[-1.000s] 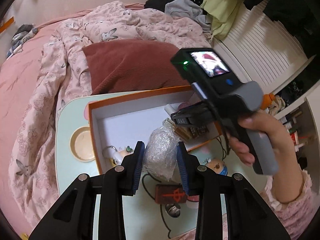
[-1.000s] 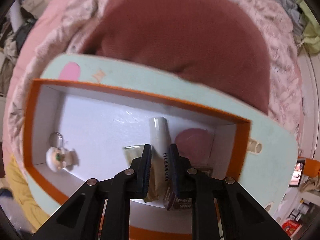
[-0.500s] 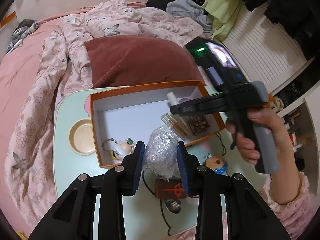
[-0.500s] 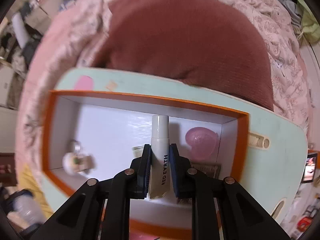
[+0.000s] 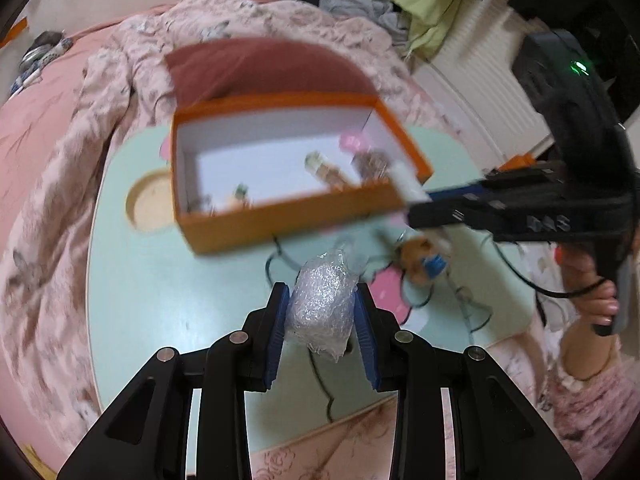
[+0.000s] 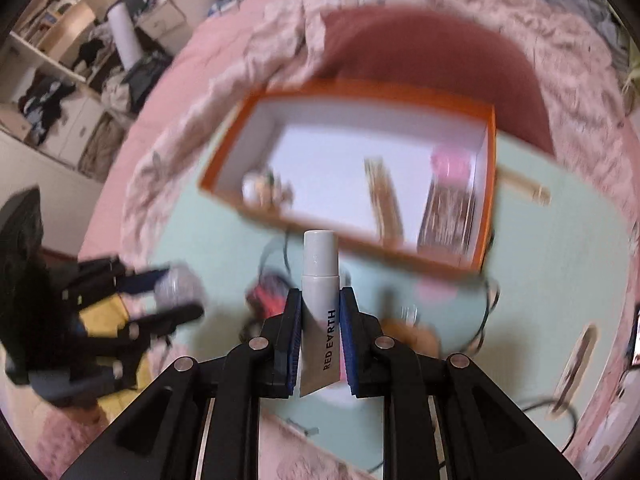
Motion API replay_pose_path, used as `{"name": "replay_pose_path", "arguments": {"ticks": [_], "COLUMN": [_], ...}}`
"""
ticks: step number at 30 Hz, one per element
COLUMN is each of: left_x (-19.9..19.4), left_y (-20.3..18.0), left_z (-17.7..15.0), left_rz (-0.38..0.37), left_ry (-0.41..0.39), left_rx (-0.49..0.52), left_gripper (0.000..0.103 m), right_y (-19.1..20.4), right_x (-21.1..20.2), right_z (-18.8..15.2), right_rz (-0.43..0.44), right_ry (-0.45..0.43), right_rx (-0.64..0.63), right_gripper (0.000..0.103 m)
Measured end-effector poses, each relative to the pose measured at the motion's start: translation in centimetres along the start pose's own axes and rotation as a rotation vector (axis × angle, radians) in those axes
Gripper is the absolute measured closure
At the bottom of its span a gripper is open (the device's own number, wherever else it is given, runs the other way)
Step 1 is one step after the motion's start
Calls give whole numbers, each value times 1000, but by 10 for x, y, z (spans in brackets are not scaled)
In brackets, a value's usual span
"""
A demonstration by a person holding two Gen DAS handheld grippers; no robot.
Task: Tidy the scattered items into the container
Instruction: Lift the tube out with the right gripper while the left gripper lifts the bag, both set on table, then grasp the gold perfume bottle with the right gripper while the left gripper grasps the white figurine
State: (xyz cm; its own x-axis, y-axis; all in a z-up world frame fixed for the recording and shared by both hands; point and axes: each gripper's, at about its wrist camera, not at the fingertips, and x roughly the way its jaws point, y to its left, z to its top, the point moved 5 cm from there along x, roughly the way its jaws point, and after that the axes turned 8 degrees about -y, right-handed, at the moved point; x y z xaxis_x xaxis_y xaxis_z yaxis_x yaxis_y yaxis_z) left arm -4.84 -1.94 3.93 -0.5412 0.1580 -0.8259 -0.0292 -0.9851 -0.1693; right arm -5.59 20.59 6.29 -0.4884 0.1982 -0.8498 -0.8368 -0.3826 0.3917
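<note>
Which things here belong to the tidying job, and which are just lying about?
Job: orange box; bubble-wrap bundle in left gripper; white tube in right gripper; small toy on the table.

Lying about: maroon pillow, pink quilt, clothes pile.

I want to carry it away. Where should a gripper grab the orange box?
On the orange box, pinch the short wall beside the round dish, from above, one finger inside, one outside. The box looks too wide to span, its top is open, and the wall is thin and upright.
</note>
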Motion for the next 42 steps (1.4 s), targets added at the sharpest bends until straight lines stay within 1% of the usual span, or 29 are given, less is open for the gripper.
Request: {"name": "replay_pose_path", "arguments": {"ticks": [4, 9, 13, 15, 17, 19, 21, 28, 36, 39, 42], "left_x": [15, 25, 27, 26, 25, 22, 19, 15, 10, 7, 4], "left_y": [4, 2, 2, 3, 5, 7, 8, 9, 13, 14, 17], "left_z": [-20, -28, -26, -24, -21, -19, -16, -11, -6, -2, 4], "left_rz": [30, 53, 81, 107, 134, 161, 161, 174, 180, 173, 169], "left_ry": [21, 36, 38, 34, 24, 15, 3, -13, -20, -24, -27], "left_rx": [-23, -20, -32, -35, -33, -34, -42, -69, -95, -114, -134], "left_gripper": [69, 69, 67, 62, 61, 61, 61, 61, 61, 61, 61], "right_y": [-10, -18, -20, -22, -23, -24, -25, -22, -26, -25, -24], "right_x": [17, 29, 27, 23, 17, 9, 4, 3, -4, -9, -15], "right_z": [-25, -36, -36, -35, -33, -30, -27, -24, -16, -11, -3], "right_rz": [-82, -113, -127, -123, -108, -112, -128, -119, -106, -93, -95], "right_ry": [24, 40, 22, 9, -14, -52, -68, -63, -74, -82, -92], "right_rx": [-8, -10, -27, -16, 3, 7, -2, 3, 37, 41, 38], "right_gripper": [86, 85, 84, 79, 58, 52, 53, 53, 53, 55, 60]}}
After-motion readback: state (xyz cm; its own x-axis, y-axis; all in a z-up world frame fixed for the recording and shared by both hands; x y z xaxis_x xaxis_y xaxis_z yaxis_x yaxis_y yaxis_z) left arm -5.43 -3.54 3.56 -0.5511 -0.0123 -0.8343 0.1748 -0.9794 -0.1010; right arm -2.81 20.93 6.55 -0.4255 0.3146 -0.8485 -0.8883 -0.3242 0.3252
